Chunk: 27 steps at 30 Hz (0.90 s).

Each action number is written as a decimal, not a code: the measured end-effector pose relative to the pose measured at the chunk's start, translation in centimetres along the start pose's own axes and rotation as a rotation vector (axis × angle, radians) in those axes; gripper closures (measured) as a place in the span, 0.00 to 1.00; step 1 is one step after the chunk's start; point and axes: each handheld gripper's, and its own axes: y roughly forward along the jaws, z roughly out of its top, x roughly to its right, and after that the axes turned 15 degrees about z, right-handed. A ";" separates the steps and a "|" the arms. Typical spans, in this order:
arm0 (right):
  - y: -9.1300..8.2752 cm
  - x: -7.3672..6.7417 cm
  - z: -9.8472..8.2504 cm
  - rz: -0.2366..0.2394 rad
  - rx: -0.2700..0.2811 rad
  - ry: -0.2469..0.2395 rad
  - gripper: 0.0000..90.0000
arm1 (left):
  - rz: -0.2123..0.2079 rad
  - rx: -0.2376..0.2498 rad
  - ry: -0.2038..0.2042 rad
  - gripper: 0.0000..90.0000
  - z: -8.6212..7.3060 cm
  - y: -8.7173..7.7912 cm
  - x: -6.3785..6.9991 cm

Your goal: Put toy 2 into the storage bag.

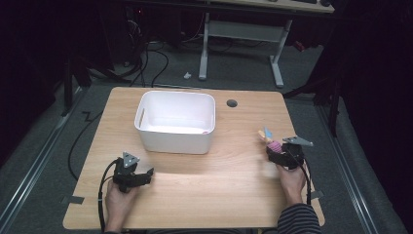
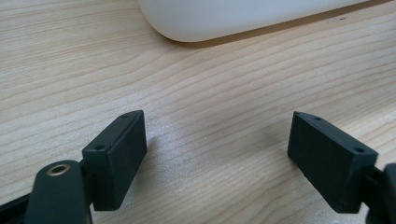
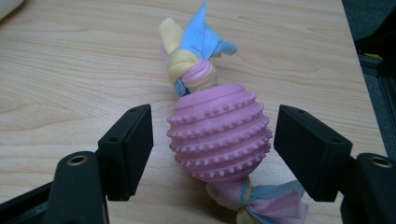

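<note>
A pink studded rubber ball toy [image 3: 218, 135] with knotted blue, yellow and pink cloth at both ends lies on the wooden table [image 1: 219, 180], near its right edge [image 1: 273, 145]. My right gripper [image 3: 214, 149] stands open around the ball, a small gap between each pad and the ball's sides. In the high view the right gripper [image 1: 285, 155] sits just behind the toy. My left gripper [image 1: 131, 174] rests near the front left of the table, open, with bare wood between its fingers [image 2: 217, 158].
A white plastic bin [image 1: 175, 121] stands at the middle back of the table; its rounded corner [image 2: 210, 21] lies just ahead of the left gripper. A round cable hole [image 1: 232, 103] is behind the bin to the right. The table's right edge is close to the toy.
</note>
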 end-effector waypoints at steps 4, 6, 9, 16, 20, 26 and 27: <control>0.5 0.2 -0.1 -0.013 -0.016 0.003 0.32 | 0.000 0.000 0.000 0.22 0.0 0.0 0.0; 0.6 0.4 -0.2 -0.017 -0.015 0.011 0.33 | 0.000 0.000 0.000 0.22 0.0 0.0 0.0; 0.7 0.4 -0.2 -0.028 -0.024 -0.002 0.36 | 0.000 0.000 0.000 0.22 0.0 0.0 0.0; 0.9 0.3 -0.2 -0.048 -0.020 -0.003 0.38 | 0.001 0.000 0.000 0.22 0.0 0.0 0.0; 0.9 0.3 -0.2 -0.049 -0.024 0.000 0.38 | 0.000 0.000 0.000 0.22 0.0 0.0 0.0; 0.8 0.4 -0.3 -0.039 -0.019 0.019 0.39 | 0.001 0.000 0.000 0.22 0.0 0.0 0.0; 0.8 0.4 -0.3 -0.039 -0.019 0.018 0.40 | 0.001 0.000 0.000 0.22 0.0 0.0 0.0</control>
